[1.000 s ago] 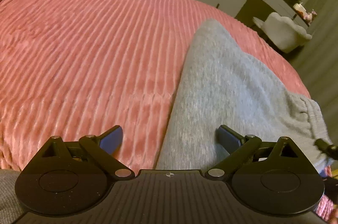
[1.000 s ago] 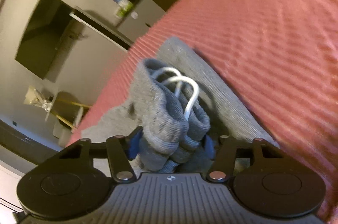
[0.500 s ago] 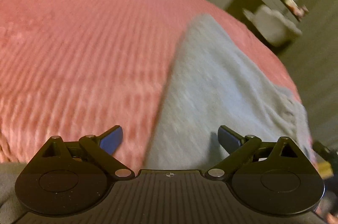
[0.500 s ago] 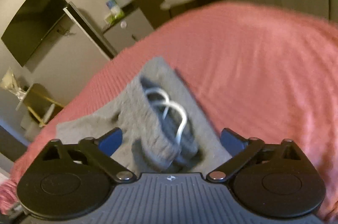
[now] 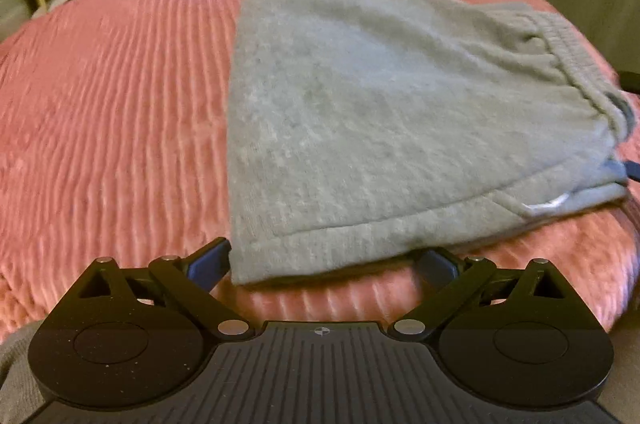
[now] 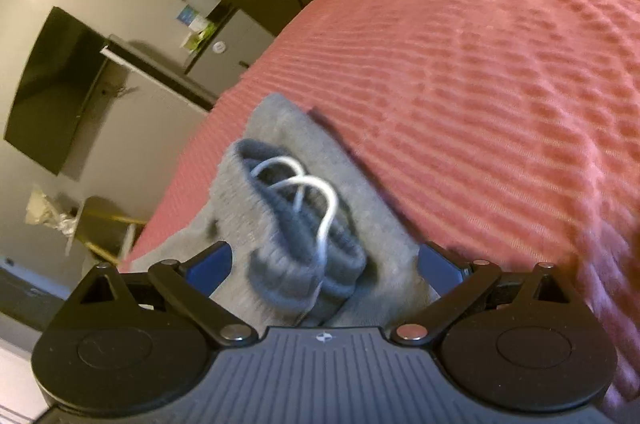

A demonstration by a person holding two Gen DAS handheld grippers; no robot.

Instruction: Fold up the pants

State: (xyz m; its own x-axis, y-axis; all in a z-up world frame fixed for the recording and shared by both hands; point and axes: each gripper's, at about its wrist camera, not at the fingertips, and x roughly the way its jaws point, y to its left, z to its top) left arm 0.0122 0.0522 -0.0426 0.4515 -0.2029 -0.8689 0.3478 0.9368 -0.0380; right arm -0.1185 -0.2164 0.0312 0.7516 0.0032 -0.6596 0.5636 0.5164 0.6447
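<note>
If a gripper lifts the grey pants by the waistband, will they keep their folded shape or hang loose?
The grey pants look like soft knit lying limp on the pink bedspread, so they would probably droop and unfold. The bunched waistband looks thick, likely easy to pinch. The white drawstring loops free and may dangle or snag.

Grey pants point(image 5: 360, 111), white drawstring point(image 6: 320, 199), pink ribbed blanket point(image 5: 100, 127).

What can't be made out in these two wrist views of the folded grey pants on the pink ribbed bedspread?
- Left wrist view: the grey knit pants are motion-blurred; their near edge hides part of the left gripper.
- Right wrist view: the ribbed waistband and white drawstring run behind the open right gripper.
- The pink ribbed bedspread is cut off at the frame edges.
</note>
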